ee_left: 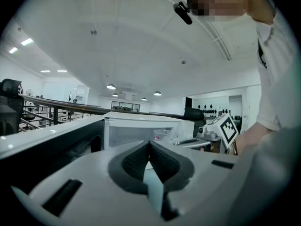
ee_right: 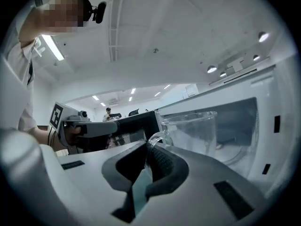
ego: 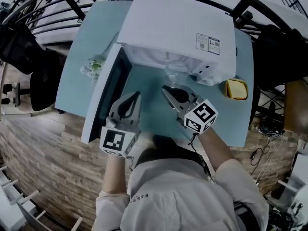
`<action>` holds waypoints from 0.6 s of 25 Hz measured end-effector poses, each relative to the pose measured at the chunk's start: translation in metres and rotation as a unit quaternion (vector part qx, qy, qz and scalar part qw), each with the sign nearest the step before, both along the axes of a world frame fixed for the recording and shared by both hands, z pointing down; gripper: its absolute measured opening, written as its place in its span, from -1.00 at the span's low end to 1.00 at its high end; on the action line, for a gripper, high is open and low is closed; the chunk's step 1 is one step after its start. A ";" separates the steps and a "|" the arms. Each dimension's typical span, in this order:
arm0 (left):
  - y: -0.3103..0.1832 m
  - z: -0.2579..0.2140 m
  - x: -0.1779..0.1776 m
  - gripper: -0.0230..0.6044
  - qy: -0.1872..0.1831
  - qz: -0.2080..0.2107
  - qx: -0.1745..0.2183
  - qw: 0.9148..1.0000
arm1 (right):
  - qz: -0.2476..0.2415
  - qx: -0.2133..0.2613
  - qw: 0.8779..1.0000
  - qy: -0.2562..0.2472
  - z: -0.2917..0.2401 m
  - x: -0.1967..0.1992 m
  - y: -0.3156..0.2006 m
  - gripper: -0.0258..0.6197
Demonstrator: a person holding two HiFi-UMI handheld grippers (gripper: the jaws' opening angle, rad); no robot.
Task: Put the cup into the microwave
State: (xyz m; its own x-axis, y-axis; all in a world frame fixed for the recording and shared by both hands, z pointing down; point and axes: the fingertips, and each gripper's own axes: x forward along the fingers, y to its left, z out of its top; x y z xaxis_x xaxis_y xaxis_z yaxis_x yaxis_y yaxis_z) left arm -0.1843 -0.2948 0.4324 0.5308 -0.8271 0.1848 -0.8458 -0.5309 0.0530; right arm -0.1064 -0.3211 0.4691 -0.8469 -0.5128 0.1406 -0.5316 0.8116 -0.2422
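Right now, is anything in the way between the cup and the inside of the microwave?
Nothing visible does. The door is swung open to the left, and the cup, held by its handle in the right tongs, sits right before the microwave opening. What shows of the inside looks empty.

- An open-plan office or lab hall.
- Left gripper view, middle: round recessed ceiling lamps [ee_left: 111, 86] in a wide white ceiling.
- Head view, left edge: a black office chair [ego: 41, 78] on a brown wood-plank floor [ego: 43, 158].
- Head view, top: a white box-shaped microwave [ego: 178, 28] on a pale blue table [ego: 77, 71].
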 end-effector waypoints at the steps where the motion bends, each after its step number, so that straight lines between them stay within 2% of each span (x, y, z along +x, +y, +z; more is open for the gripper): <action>1: -0.006 0.001 0.001 -0.92 0.001 0.001 0.002 1.000 | -0.001 -0.001 1.000 0.002 0.005 -0.002 -0.008 -0.84; 6: -0.035 0.008 0.005 -0.92 -0.002 0.009 0.005 1.000 | -0.008 -0.006 1.000 0.013 0.027 -0.013 -0.047 -0.84; 15: -0.060 0.030 0.012 -0.92 0.006 0.010 -0.017 1.000 | -0.010 -0.005 1.000 0.016 0.053 -0.022 -0.093 -0.84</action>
